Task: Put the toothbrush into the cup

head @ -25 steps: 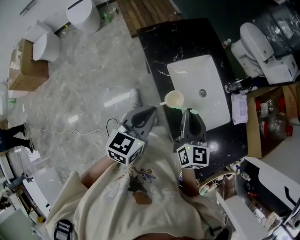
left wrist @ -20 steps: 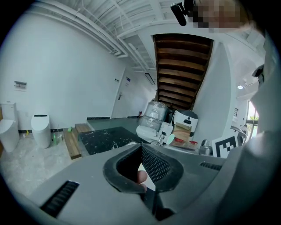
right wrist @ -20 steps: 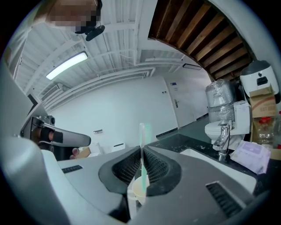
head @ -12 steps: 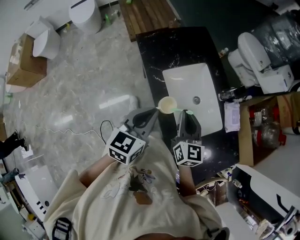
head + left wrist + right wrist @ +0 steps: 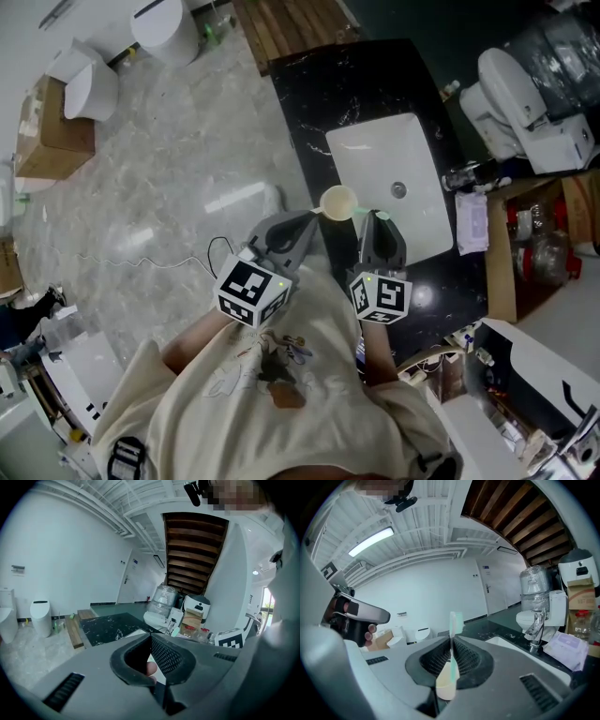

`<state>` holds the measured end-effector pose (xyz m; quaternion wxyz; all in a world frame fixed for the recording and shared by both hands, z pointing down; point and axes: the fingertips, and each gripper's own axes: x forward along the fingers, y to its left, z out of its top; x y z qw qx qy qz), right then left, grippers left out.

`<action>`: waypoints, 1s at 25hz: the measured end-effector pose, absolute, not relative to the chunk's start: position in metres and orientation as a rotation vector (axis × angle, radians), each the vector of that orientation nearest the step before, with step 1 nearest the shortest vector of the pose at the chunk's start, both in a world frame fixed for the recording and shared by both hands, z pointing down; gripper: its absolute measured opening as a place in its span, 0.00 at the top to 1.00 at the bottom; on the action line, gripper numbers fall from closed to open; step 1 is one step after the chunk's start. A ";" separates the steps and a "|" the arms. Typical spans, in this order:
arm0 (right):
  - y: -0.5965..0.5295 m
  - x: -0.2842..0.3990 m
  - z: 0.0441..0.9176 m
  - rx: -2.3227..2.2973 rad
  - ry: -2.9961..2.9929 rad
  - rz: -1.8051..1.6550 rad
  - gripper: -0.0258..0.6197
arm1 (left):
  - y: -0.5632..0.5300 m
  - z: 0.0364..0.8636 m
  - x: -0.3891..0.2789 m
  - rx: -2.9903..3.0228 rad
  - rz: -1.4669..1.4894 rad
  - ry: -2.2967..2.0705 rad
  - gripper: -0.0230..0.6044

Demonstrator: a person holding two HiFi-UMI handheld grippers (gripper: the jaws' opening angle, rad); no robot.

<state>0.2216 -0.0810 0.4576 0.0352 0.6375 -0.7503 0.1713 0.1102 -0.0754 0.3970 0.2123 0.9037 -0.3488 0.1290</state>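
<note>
A cream cup [image 5: 337, 202] hangs over the counter's front edge by the sink. My left gripper [image 5: 314, 217] is shut on its handle, and only a cream bit [image 5: 151, 668] shows between the jaws [image 5: 151, 638] in the left gripper view. My right gripper [image 5: 375, 217] is shut on a pale green toothbrush [image 5: 360, 214], just right of the cup. In the right gripper view the toothbrush [image 5: 453, 620] stands upright between the jaws [image 5: 452, 641], bristle end up. The cup [image 5: 446, 688] sits right under its lower end.
A black marble counter [image 5: 319, 84] holds a white sink basin [image 5: 375, 155] with a tap [image 5: 469, 173] and a tissue pack [image 5: 472, 225] at the right. A toilet [image 5: 525, 103], boxes and clutter lie beyond. Wooden planks [image 5: 291, 28] and grey floor [image 5: 169, 169] lie at the left.
The right gripper has sunk a little with the toothbrush, staying close to the cup. The left gripper and cup have kept still.
</note>
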 end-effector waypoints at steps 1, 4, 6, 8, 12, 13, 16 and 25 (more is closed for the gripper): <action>-0.082 0.220 0.458 1.956 -2.305 0.529 0.91 | -0.075 0.398 0.108 2.500 0.358 -0.971 0.96; -0.084 0.217 0.464 1.953 -2.294 0.545 0.91 | -0.075 0.401 0.103 2.474 0.352 -0.976 0.96; -0.085 0.217 0.470 1.959 -2.277 0.564 0.91 | -0.077 0.405 0.101 2.475 0.348 -0.987 0.96; -0.085 0.217 0.475 1.962 -2.265 0.583 0.91 | -0.077 0.409 0.098 2.475 0.358 -0.997 0.96; -0.085 0.213 0.486 1.943 -2.255 0.587 0.91 | -0.077 0.416 0.094 2.452 0.359 -1.011 0.96; -0.085 0.211 0.489 1.937 -2.252 0.586 0.91 | -0.077 0.418 0.093 2.448 0.359 -1.014 0.96; -0.085 0.207 0.500 1.916 -2.244 0.593 0.91 | -0.077 0.422 0.092 2.441 0.361 -1.013 0.96; -0.090 0.205 0.520 1.916 -2.210 0.624 0.91 | -0.080 0.422 0.088 2.431 0.358 -1.022 0.96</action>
